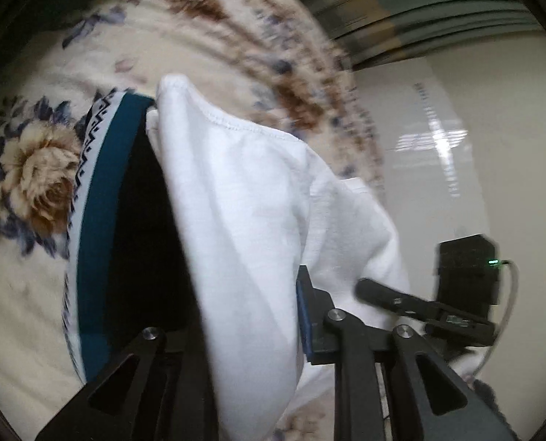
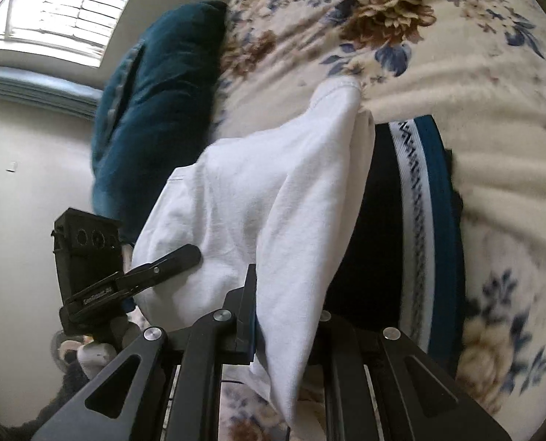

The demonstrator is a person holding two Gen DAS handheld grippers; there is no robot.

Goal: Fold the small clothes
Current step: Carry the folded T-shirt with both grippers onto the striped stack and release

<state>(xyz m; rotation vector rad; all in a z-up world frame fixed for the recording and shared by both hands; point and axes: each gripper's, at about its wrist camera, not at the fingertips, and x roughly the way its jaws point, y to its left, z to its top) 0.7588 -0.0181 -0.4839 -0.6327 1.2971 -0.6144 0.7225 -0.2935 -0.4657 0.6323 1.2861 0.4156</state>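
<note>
Left wrist view shows the left tongs and right tongs both clamped on a white garment lifted over dark folded clothes on a floral bed.

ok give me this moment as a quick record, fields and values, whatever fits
surface: floral blanket
held item: white garment, lifted, pinched by both grippers
left hand-held gripper: shut on the white garment
right hand-held gripper: shut on the white garment
beneath: dark garment with teal and patterned white band, lying on the blanket
also: teal pillow at the blanket's edge
</note>
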